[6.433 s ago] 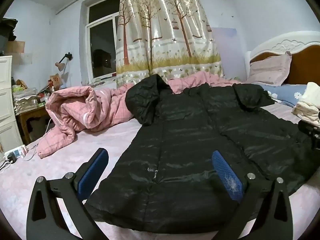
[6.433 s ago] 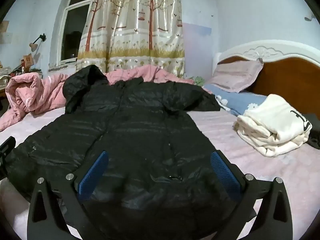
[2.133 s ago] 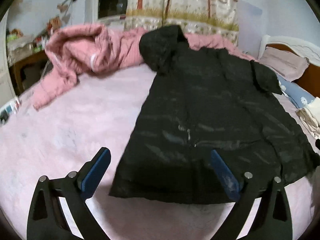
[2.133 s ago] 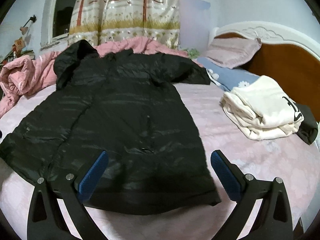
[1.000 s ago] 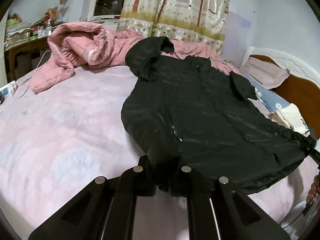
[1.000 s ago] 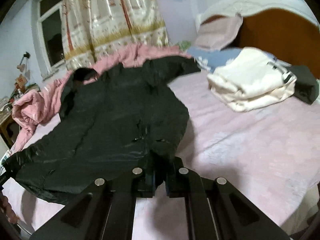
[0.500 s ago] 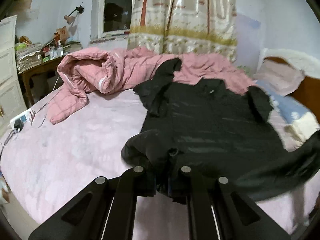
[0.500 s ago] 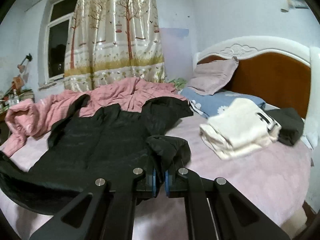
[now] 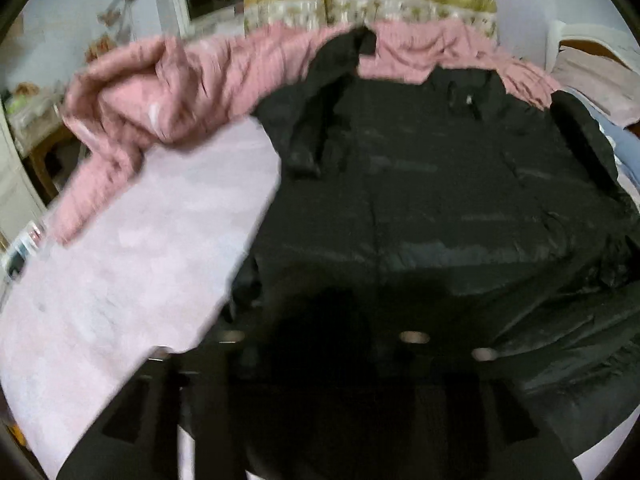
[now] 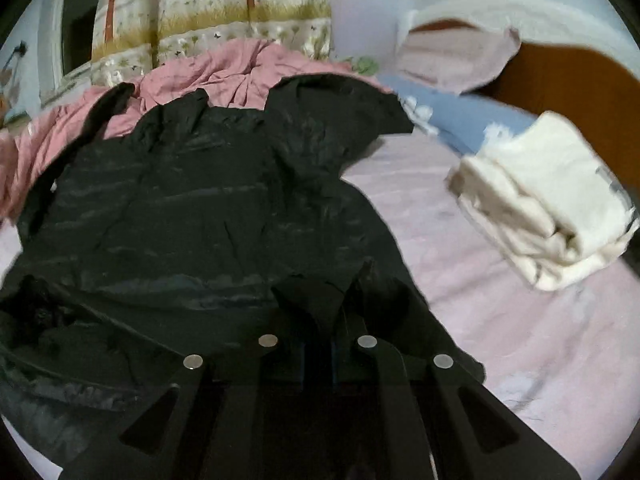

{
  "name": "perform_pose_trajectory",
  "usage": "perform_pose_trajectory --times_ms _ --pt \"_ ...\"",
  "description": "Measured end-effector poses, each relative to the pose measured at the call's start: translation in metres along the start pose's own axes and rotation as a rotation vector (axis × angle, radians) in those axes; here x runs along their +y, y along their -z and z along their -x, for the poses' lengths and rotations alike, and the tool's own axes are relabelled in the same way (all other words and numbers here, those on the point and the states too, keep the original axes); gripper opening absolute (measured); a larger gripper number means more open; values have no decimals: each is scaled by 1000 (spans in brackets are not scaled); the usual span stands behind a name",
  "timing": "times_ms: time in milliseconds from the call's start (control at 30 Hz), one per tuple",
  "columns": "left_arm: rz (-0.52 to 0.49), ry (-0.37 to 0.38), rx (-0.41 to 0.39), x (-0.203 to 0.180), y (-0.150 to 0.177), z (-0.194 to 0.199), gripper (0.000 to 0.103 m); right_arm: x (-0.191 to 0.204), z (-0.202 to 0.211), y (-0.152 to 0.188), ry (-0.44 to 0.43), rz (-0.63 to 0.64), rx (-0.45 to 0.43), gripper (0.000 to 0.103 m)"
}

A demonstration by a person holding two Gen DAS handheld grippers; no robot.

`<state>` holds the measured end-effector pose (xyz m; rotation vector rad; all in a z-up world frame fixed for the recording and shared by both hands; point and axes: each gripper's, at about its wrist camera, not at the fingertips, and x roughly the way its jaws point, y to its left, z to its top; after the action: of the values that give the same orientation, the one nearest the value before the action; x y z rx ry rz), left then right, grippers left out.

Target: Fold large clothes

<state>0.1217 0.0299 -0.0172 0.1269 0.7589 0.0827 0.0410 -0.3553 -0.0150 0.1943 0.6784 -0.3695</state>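
- Left wrist view: the black coat (image 9: pixel 420 184) fills the centre and right of the frame, lying on the pink bed sheet (image 9: pixel 132 272). Its hem, which lay flat towards the bottom of the frame a couple of seconds ago, has been carried up over the body, so the coat now reads as folded roughly in half.
- The left tongs (image 9: pixel 320 344) sit at the bottom centre, dark and blurred against the dark cloth. A second ago they were clamped on the hem; now the jaws are opening, with fabric bunched between them. Whether the pads still press on it I cannot tell.
- The coat is shiny, quilted and puffy, with horizontal stitch lines; it will likely spring back unless pressed flat.
- A crumpled pink quilt (image 9: pixel 168 92) lies in the upper left of the frame.
- Right wrist view: the coat (image 10: pixel 192 200) covers the left and centre, hood and collar towards the top.
- The right tongs (image 10: pixel 320 344) at bottom centre are parting slightly, a peak of black fabric rising between the narrowly spaced jaws; the hem looks released or nearly so.
- A folded cream garment (image 10: pixel 552 200) rests at the right, soft and thick.
- Judged from this, the first lengthwise fold is laid; smoothing or a second fold comes next.
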Motion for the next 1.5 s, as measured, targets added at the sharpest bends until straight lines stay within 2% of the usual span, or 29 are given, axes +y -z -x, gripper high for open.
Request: perform_pose_trajectory --times_ms 33,67,100,133,200,267,300,333,400,467,533,600,633,667,733,800,900,967,1100,1233,1333,1433,1500 --pt "-4 -13 -31 4 0 7 88 -5 3 -1 -1 -13 -17 36" --pt "6 -4 -81 10 0 16 93 -12 11 -4 14 -32 -54 63" --pt "17 13 -129 16 2 27 93 -18 19 -4 31 -48 -94 83" --pt "25 21 -172 20 2 37 94 -25 29 -6 38 -69 -145 85" --pt "9 -11 -278 23 7 60 99 -37 49 -9 17 -96 -220 85" --pt "-41 -7 -362 21 13 78 99 -41 64 -11 -21 -93 -238 86" --pt "-60 18 -387 19 16 87 100 -40 70 -10 -62 -77 -235 86" --pt "-77 69 -400 17 18 94 101 -38 75 -9 -99 -59 -226 86" --pt "-112 153 -394 8 19 100 103 -21 76 -4 -246 44 -155 86" --pt "-159 164 -330 -7 16 88 103 1 67 2 -332 142 -73 86" --pt "-181 160 -265 -19 14 66 103 24 56 13 -285 225 -36 86" --pt "-208 134 -228 -28 16 40 103 47 35 24 -175 314 -8 86" --pt "-213 108 -179 -31 17 27 103 52 25 27 -139 330 16 86" --pt "-188 98 -110 -28 17 13 101 52 12 29 -112 319 63 86" --pt "-127 67 -54 -18 15 4 101 40 -4 30 -108 246 122 86" --pt "-46 -6 8 -2 23 -6 101 22 -8 26 -96 156 115 86" --pt "16 18 62 10 29 -11 101 -4 -18 25 -104 37 141 86" --pt "16 -4 58 9 30 -10 101 -13 -25 24 -119 -12 157 86" --pt "0 -9 24 11 31 -4 100 -4 -24 25 -75 25 140 86" --pt "6 36 -105 19 34 32 99 -7 2 36 -38 40 108 87" --pt "-18 41 -173 20 36 56 99 -3 21 40 -14 97 63 87" --pt "-43 57 -191 19 42 67 99 4 36 45 37 194 42 87" --pt "-27 61 -173 21 50 70 99 2 45 50 24 194 35 87"
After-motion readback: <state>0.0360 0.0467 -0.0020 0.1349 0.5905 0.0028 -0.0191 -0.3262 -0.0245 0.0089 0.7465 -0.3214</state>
